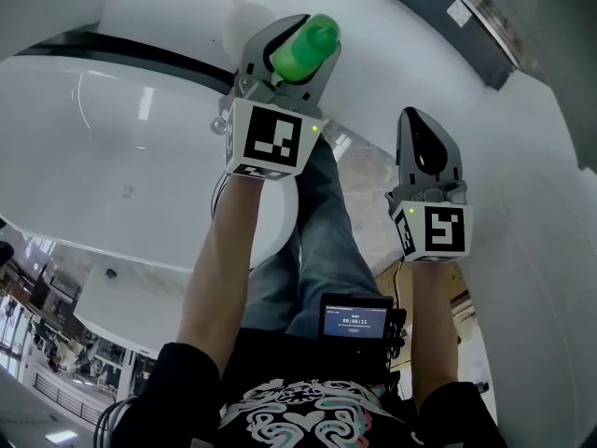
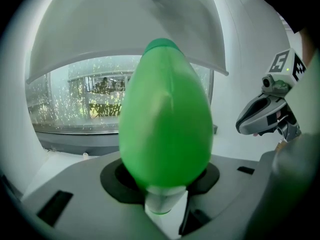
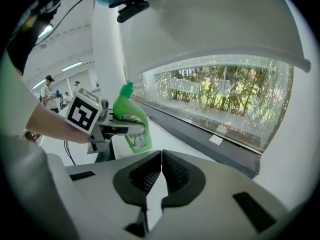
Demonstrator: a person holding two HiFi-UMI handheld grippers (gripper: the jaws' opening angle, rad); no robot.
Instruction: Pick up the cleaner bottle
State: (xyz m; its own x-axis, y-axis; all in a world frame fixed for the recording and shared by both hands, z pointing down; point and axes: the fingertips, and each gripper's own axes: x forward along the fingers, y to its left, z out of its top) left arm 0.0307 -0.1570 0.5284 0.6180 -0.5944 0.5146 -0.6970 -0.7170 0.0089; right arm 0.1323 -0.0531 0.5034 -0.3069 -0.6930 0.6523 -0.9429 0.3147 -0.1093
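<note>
The green cleaner bottle stands between the jaws of my left gripper, which is shut on its body. In the left gripper view the bottle fills the middle, cap end away from the camera, with the left gripper clamped round it. From the right gripper view the bottle is upright with a white label, held by the left gripper. My right gripper hangs to the right, apart from the bottle. Its jaws are shut with nothing between them.
A white curved counter lies below and to the left. A window with a dark sill runs behind the bottle, under a white canopy. A small screen sits at the person's waist. A person stands far off.
</note>
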